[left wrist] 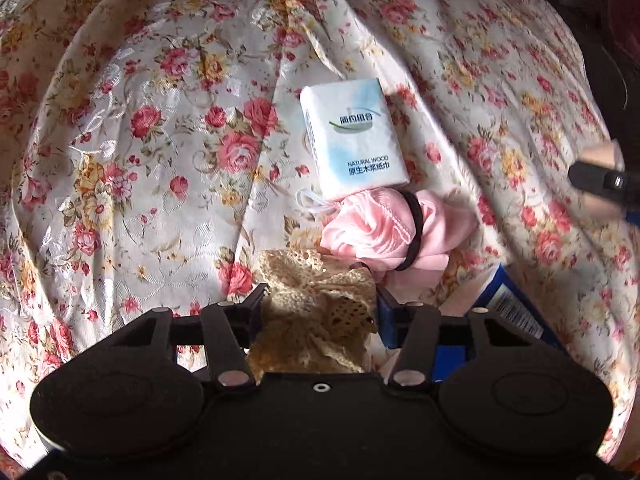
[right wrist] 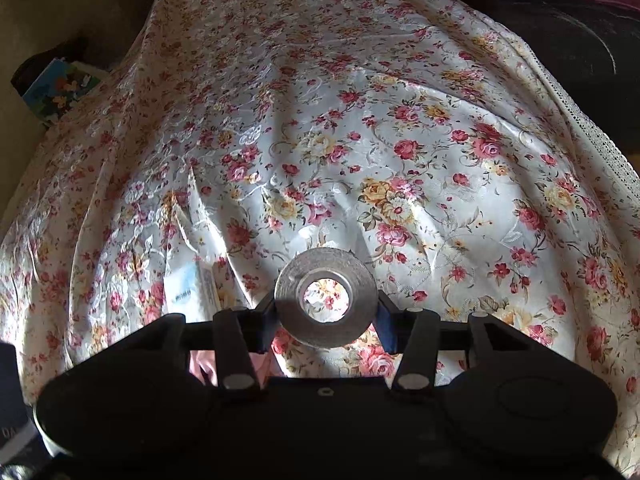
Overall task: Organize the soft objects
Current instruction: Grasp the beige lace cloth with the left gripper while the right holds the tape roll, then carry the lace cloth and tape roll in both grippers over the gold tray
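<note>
In the left wrist view my left gripper (left wrist: pixel 318 304) is shut on a beige lace cloth (left wrist: pixel 316 312), bunched between the jaws just above the floral sheet (left wrist: pixel 140 160). Ahead of it lie a pink satin cloth (left wrist: pixel 380 232) bound by a black hair tie (left wrist: pixel 414 232) and a white tissue pack (left wrist: pixel 354 136) that rests on the pink cloth's far edge. In the right wrist view my right gripper (right wrist: pixel 326 312) is shut on a grey tape roll (right wrist: pixel 326 298), held on edge above the sheet (right wrist: pixel 400 140). The tissue pack (right wrist: pixel 188 284) shows at the left there.
A blue box (left wrist: pixel 504 304) lies on the sheet right of my left gripper. The other gripper (left wrist: pixel 604 180) shows at the right edge of the left wrist view. A colourful book (right wrist: pixel 60 88) sits beyond the sheet's left edge. Dark furniture (right wrist: pixel 580 52) stands at the far right.
</note>
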